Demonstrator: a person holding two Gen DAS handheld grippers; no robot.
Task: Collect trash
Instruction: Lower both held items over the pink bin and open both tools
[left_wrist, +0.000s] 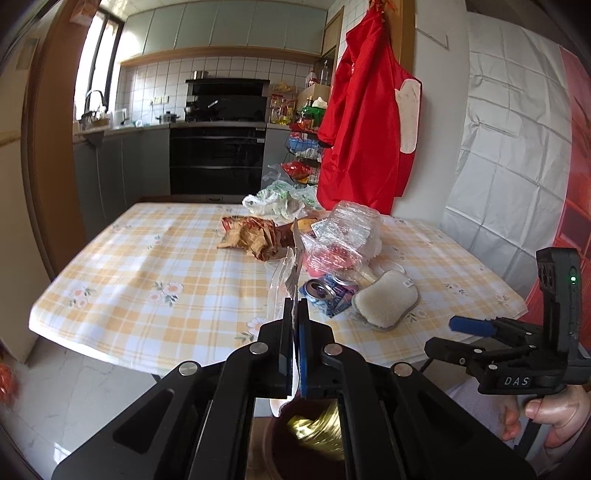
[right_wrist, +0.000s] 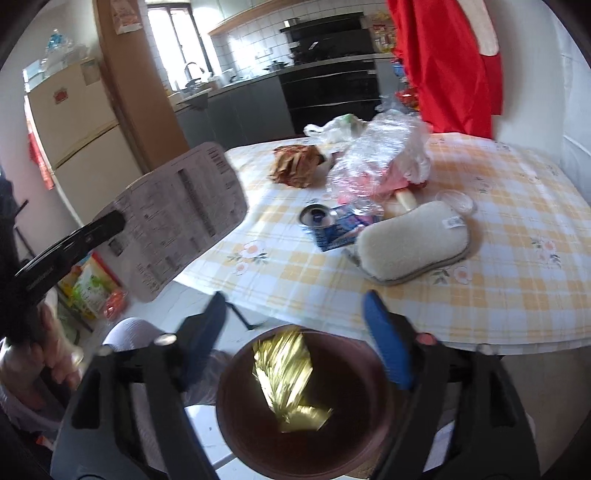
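My left gripper (left_wrist: 295, 317) is shut on a flat printed package card (right_wrist: 177, 218), seen edge-on in the left wrist view (left_wrist: 293, 258), held off the table's near edge. My right gripper (right_wrist: 295, 325) is open and empty above a dark brown bin (right_wrist: 306, 406) that holds a gold foil wrapper (right_wrist: 288, 373). The right gripper also shows in the left wrist view (left_wrist: 469, 328). On the checked table (right_wrist: 498, 258) lie a crushed can on a blue wrapper (right_wrist: 325, 218), a clear plastic bag (right_wrist: 384, 158), and a crumpled brown wrapper (right_wrist: 295, 166).
A beige sponge pad (right_wrist: 410, 240) lies near the table's front edge. A white plastic bag (left_wrist: 273, 199) sits at the far edge. A red apron (left_wrist: 365, 122) hangs behind the table. A fridge (right_wrist: 77, 122) stands at left; floor clutter (right_wrist: 92, 288) lies below it.
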